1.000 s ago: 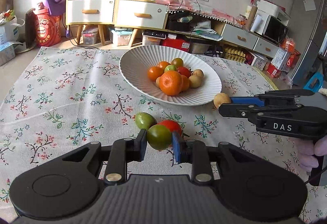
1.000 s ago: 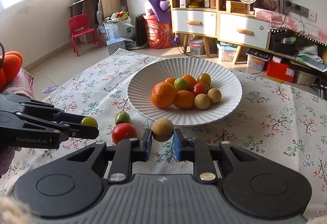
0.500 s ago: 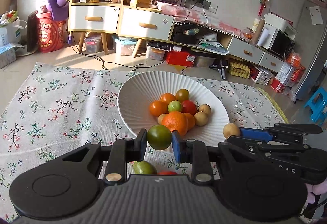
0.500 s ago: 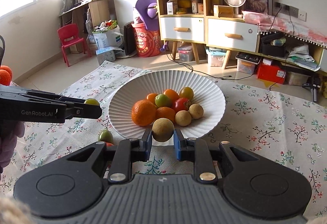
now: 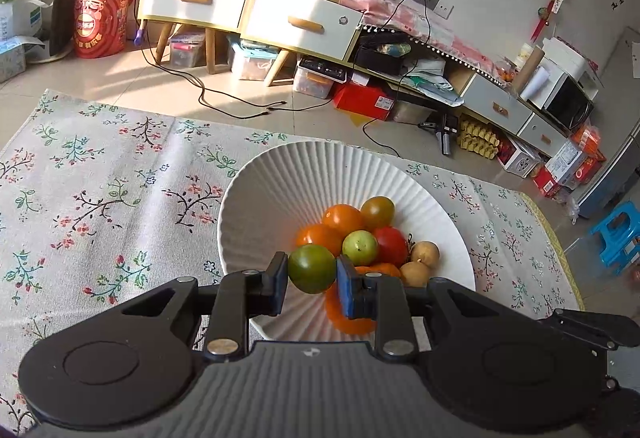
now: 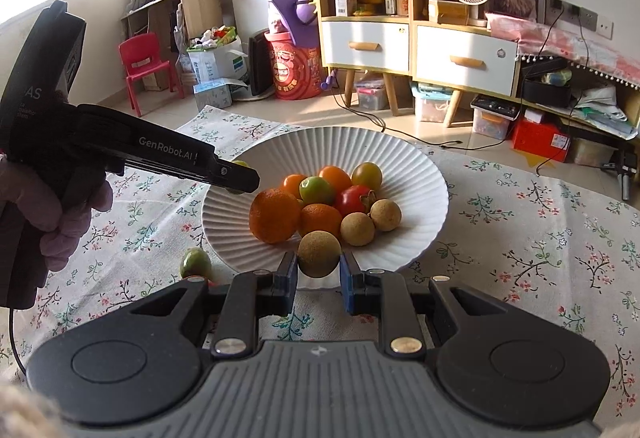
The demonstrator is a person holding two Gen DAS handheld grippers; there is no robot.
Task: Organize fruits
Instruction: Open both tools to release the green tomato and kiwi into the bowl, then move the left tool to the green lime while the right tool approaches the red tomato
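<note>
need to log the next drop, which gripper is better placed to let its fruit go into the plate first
Left, probably. The left gripper holds its green tomato over the white plate, beside the pile. The right gripper holds its brown longan at the plate's near rim.

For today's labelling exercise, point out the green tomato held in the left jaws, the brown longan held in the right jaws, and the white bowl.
green tomato (image 5: 312, 268), left wrist view, centre of its skin.
brown longan (image 6: 319, 253), right wrist view, middle of its shell.
white bowl (image 6: 408, 162), right wrist view, bare ribbed inner wall.
</note>
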